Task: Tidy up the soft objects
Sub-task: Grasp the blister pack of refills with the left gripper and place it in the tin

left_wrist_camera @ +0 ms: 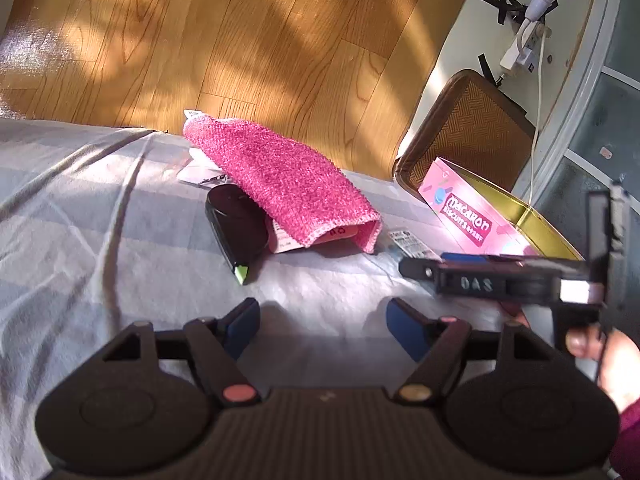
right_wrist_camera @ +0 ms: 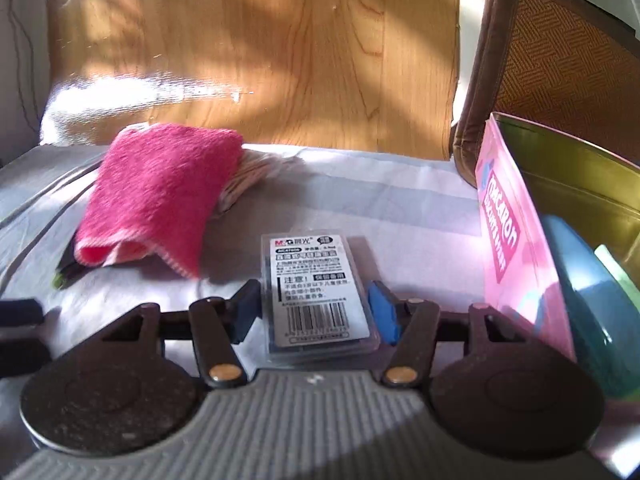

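Observation:
A folded pink towel (left_wrist_camera: 280, 176) (right_wrist_camera: 160, 188) lies on the grey bedsheet (left_wrist_camera: 80, 208), draped over papers and a black oval case (left_wrist_camera: 236, 224) with a green tip. My left gripper (left_wrist_camera: 324, 320) stands open over bare sheet, short of the towel, with nothing between its fingers. My right gripper (right_wrist_camera: 314, 304) (left_wrist_camera: 416, 266) is low on the sheet to the right. Its pads rest against both long sides of a small clear plastic case (right_wrist_camera: 316, 296) with a barcode label. A hand (left_wrist_camera: 600, 344) holds that gripper.
An open gold tin (right_wrist_camera: 580, 176) (left_wrist_camera: 532, 220) with a pink macaron lid (right_wrist_camera: 516, 236) stands at the right and holds a blue item (right_wrist_camera: 588, 300) and a green one (right_wrist_camera: 616, 272). Behind it leans a brown woven cushion (left_wrist_camera: 468, 128). Wooden floor (left_wrist_camera: 240, 40) lies beyond the bed's edge.

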The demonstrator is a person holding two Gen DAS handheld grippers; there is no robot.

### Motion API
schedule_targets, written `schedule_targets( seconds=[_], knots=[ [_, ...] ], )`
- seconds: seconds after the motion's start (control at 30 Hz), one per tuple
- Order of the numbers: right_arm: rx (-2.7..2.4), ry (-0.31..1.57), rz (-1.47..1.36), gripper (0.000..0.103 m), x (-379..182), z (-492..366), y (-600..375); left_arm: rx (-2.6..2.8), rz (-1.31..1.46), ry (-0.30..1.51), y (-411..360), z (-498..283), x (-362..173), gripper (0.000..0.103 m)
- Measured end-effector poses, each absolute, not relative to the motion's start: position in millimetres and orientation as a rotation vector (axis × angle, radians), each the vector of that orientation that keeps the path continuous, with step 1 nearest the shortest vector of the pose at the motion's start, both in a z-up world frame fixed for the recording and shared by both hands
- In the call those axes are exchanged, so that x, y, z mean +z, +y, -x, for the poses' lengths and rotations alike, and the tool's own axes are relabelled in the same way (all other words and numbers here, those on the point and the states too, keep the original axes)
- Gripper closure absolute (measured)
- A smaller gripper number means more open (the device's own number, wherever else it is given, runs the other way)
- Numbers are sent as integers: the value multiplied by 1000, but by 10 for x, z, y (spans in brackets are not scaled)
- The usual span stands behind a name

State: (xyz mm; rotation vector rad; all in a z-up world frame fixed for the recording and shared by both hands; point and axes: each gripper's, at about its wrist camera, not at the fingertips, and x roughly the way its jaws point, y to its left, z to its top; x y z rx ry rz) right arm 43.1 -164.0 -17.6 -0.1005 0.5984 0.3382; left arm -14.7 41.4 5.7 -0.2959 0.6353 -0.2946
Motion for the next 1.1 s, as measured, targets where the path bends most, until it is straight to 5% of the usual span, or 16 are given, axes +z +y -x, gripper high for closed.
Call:
schedule_targets(
  seconds=[0.57, 0.63, 0.67, 0.7, 1.1],
  knots=[
    [483, 557, -100, 42, -254, 566, -1872, -517, 457, 879, 51, 110, 204, 35],
    [488, 549, -108, 42, -263, 587, -1861, -519, 455, 907, -58, 54, 167, 48],
    [491, 546, -112, 42, -264, 595, -1865, -528, 450, 923, -120, 16, 134, 67],
    [487, 538, -118, 42, -262, 602, -1884, -532, 444, 944, -186, -25, 101, 73],
    [232, 203, -98, 43, 335, 554, -2547, -749, 310, 721, -1067, -501, 965, 78]
  ],
)
